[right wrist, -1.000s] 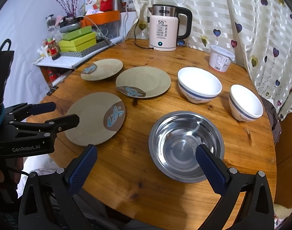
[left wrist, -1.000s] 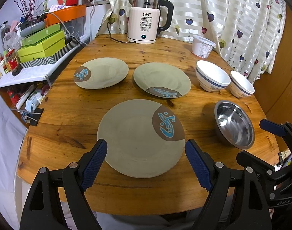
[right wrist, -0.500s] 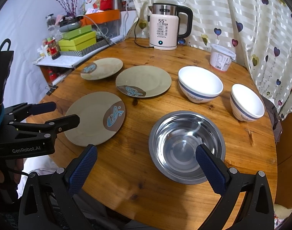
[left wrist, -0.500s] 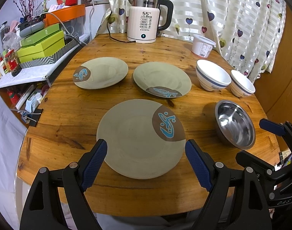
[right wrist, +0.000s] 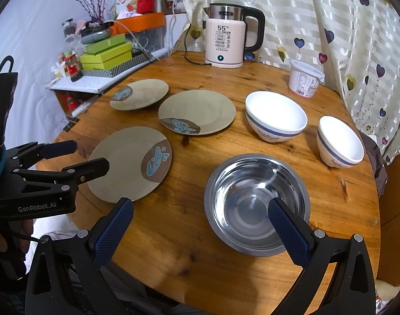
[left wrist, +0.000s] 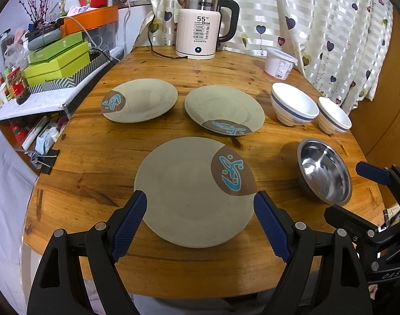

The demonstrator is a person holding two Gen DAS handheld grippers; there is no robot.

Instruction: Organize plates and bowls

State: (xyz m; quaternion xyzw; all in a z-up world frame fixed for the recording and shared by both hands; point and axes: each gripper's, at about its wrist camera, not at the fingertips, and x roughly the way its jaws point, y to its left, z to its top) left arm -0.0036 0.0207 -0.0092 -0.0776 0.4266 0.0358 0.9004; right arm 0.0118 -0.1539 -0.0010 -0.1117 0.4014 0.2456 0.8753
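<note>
We hold the left hand-held gripper (left wrist: 200, 220) with its jaws spread wide at the near edge of the round wooden counter (left wrist: 100, 157), empty, framing the nearest beige round plate with a blue fish mark (left wrist: 194, 191). The right hand-held gripper (right wrist: 200, 225) is likewise wide and empty, its right finger over the stainless steel bowl (right wrist: 255, 202) that sits near the right of the counter. Two more beige plates with the fish mark lie farther back, one at far left (left wrist: 140, 99) and one in the middle (left wrist: 223, 109), apart from each other. To their right stand a larger white bowl with a blue band (right wrist: 276, 116) and a smaller white bowl with a blue band (right wrist: 339, 141), close but not touching. Nothing is stacked yet, so we judge the task barely begun. To start well, we would lower the left jaws to the near rim of the closest plate, pinch the lip firmly since a flat glazed plate likely slips, lift it level, and set it centred on a far plate. The white electric kettle (left wrist: 200, 35) and white plastic tub (left wrist: 280, 63) at the far edge should stay clear of our path.
</note>
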